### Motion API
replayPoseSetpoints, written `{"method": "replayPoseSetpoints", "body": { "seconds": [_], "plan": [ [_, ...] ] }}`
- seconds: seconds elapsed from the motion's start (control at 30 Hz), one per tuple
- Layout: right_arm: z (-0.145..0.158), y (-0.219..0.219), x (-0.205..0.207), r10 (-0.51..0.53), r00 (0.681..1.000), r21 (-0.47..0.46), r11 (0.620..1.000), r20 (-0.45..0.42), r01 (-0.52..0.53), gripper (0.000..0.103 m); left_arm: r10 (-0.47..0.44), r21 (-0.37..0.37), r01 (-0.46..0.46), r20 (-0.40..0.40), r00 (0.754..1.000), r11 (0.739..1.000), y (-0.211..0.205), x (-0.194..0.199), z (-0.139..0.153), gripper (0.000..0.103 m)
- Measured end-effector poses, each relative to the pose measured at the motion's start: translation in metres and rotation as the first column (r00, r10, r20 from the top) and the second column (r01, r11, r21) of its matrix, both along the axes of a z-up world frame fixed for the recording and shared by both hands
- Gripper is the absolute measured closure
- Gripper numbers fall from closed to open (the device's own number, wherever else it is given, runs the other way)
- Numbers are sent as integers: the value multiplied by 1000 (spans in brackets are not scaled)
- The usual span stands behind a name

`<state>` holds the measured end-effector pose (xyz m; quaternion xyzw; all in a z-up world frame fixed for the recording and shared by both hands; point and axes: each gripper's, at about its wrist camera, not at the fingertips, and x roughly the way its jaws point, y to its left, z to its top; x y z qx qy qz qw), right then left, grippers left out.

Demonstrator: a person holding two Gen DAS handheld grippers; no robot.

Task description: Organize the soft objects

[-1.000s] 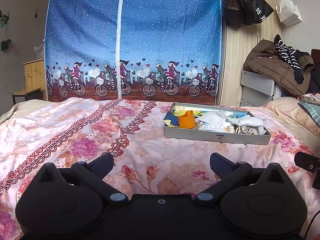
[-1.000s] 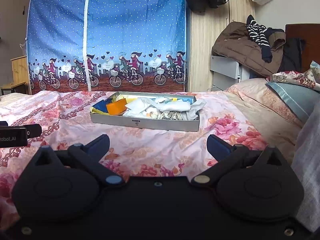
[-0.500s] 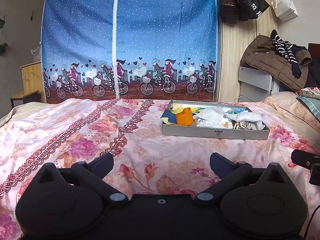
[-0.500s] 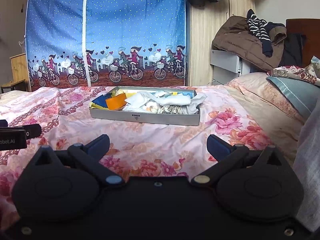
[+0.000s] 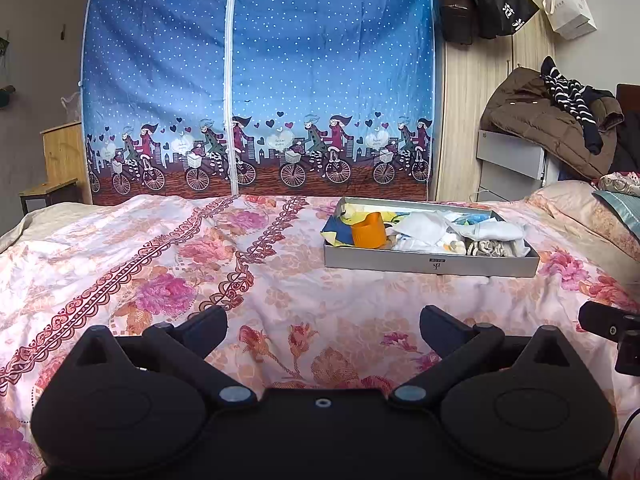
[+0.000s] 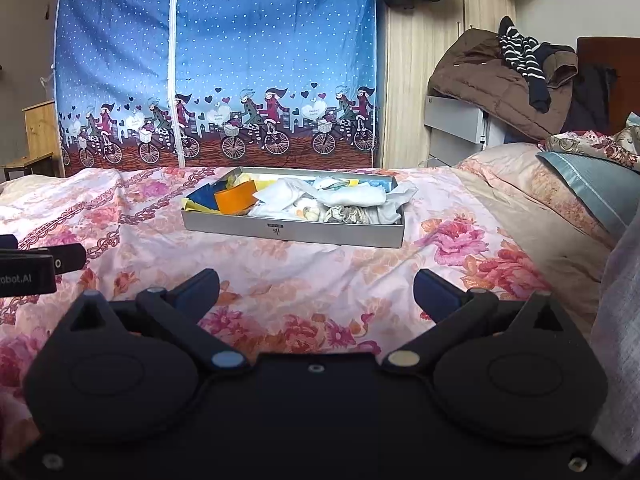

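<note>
- Currently the shallow grey cardboard tray [image 6: 294, 234] sits on the pink floral quilt [image 6: 312, 276], well ahead of both grippers, long axis running left to right across each view.
- Contents: a heap of soft white cloths [image 6: 340, 198] at centre and right; a grey-beige frilled piece [image 6: 347, 214] against the front wall; an orange cup-shaped item [image 6: 235, 197] on blue and yellow fabric [image 6: 203, 199] at the left end. Individual pieces are too small to separate, possibly socks or rags.
- From the right gripper [image 6: 316, 286] the tray lies nearly straight ahead; from the left gripper [image 5: 323, 322] it lies ahead and off to the right.
- Judgement: right gripper is better lined up and looks nearer.
- Both grippers have fingers spread wide, holding nothing, above bare quilt.
</note>
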<state>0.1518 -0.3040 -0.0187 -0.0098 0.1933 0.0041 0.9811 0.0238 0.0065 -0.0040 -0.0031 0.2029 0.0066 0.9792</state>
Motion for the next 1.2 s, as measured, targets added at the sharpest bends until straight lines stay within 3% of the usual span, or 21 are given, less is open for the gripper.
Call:
{"method": "replayPoseSetpoints", "body": {
  "seconds": [1.2],
  "plan": [
    [-2, -2, 3, 10, 1000, -6, 1000, -11, -10, 0, 0, 3, 0, -4, 1000, 1000, -1, 0, -1, 1]
  ]
}}
